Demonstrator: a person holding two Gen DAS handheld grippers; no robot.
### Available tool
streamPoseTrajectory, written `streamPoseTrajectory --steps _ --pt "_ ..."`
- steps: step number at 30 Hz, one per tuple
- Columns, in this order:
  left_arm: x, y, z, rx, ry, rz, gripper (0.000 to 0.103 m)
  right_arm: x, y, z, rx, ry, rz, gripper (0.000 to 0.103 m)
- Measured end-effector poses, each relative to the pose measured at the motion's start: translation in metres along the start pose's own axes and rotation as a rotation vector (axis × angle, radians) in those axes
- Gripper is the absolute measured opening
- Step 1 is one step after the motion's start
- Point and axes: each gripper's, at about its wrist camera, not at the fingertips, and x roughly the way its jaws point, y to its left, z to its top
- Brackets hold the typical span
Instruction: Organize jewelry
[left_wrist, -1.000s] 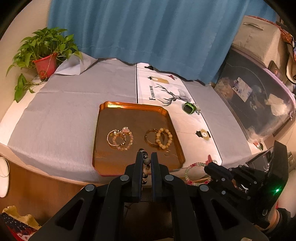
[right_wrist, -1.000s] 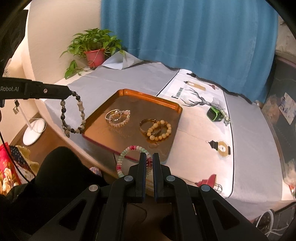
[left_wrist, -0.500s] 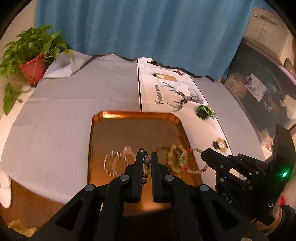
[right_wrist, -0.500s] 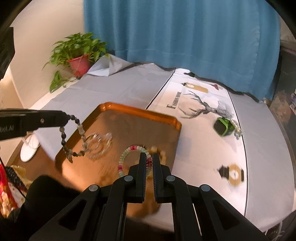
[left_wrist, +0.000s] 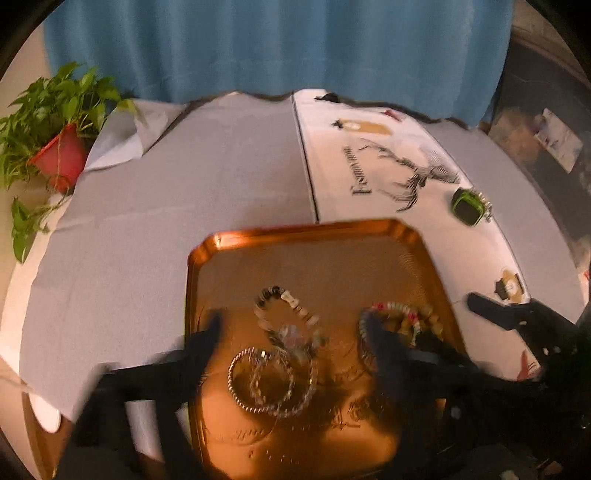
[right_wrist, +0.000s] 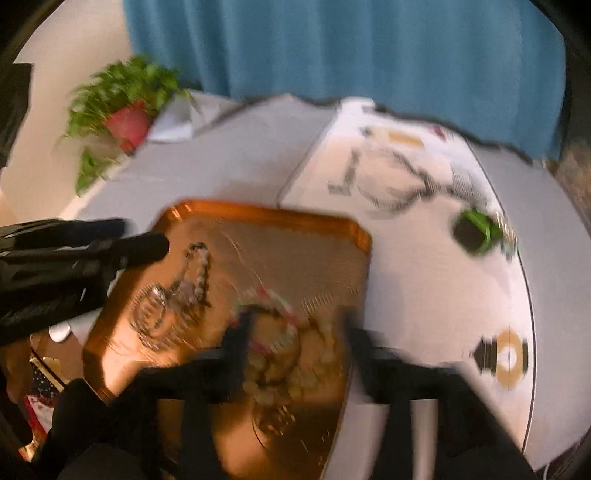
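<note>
**Both grippers open over the tray**

While both grippers hang over the copper tray, their fingers are spread wide & hold nothing. The left gripper has one finger at the tray's left rim and the other near the tray's right side. Between them lies the dark bead bracelet, flat on the tray floor, approx in the tray's middle. It touches or lies partly over the shiny ring bracelets, which sit nearer the tray's front edge. The pic is blurry, so I can't tell where one ends & the next starts.

The right gripper is open too, w/ one finger over the tray's right half and the other just past the tray's right rim. Between them is the pink & green bead bracelet, down on the tray. It lies on or right next to the yellow bead bracelet; blur hides which. In the left view the same pink & green one is at the tray's right side.

The tray sits on a gray cloth. Right of the tray is a white runner w/ a deer pic. A small green thing lies on it, well apart from the tray. Far left of the tray is a plant in a red pot. Behind the tray hangs a blue curtain.
</note>
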Motion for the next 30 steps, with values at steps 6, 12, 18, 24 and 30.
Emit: streamPoseTrajectory --steps 6,12,18,24,30 --pt "-0.008 -0.009 -0.039 0.080 0.041 0.085 0.090 -0.011 0.007 -0.035 -0.042 0.039 -0.041 0.072" --pt "-0.042 -0.016 -0.082 0.071 0.053 0.090 0.090 -0.051 0.019 -0.070 -0.064 0.051 -0.057 0.072" --pt "-0.085 -0.015 -0.103 0.027 0.015 0.076 0.090 -0.098 0.031 -0.096 -0.077 0.013 -0.059 0.073" --pt "-0.132 -0.022 -0.114 0.029 -0.063 0.080 0.090 -0.140 0.042 -0.107 -0.084 -0.045 -0.069 0.073" --pt "-0.168 -0.026 -0.126 0.011 -0.108 0.063 0.090 -0.179 0.054 -0.117 -0.108 -0.112 -0.075 0.073"
